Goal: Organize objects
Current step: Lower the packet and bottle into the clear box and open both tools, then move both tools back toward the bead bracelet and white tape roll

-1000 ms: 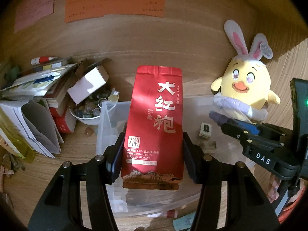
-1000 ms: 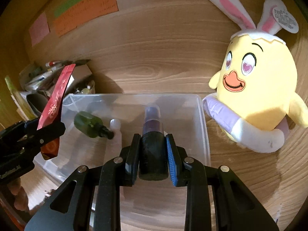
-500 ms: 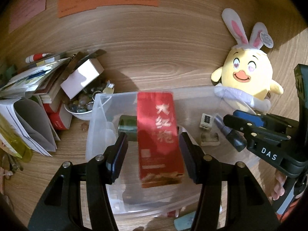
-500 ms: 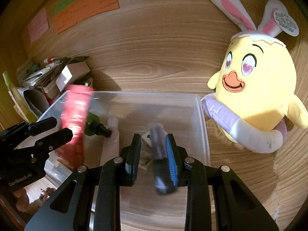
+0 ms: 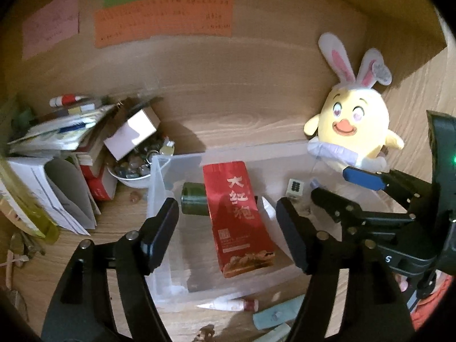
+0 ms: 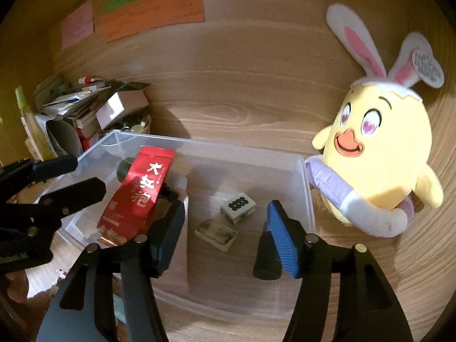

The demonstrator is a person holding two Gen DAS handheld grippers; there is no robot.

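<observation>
**Both grippers spread wide over the clear bin**

The left gripper (image 5: 226, 219) hangs above the near left part of the clear plastic bin (image 5: 159, 188), tipped down toward it, its two black fingers (image 5: 161, 229) set wide apart with nothing between them. Directly under that gap, inside the bin, lies the red tea packet (image 5: 238, 222), flat and slightly slanted, its top end resting over a dark green bottle (image 5: 194, 202) at the bin's left side.

The right gripper (image 6: 225, 233) is held over the bin's right half, also angled downward, its jaws spread and empty; one finger carries a blue ribbed pad (image 6: 280, 239). A dark bottle (image 6: 265, 259) lies in the bin just behind that blue pad, mostly hidden by it. Whether it touches the pad cannot be told. On the bin floor between the right gripper's fingers sit a white tile with black dots (image 6: 238, 208) and a small flat block (image 6: 216, 233), close together.

A yellow plush chick with rabbit ears (image 6: 379, 154) sits against the bin's right wall. Left of the bin stands a pile of papers and books (image 5: 51, 154).
</observation>
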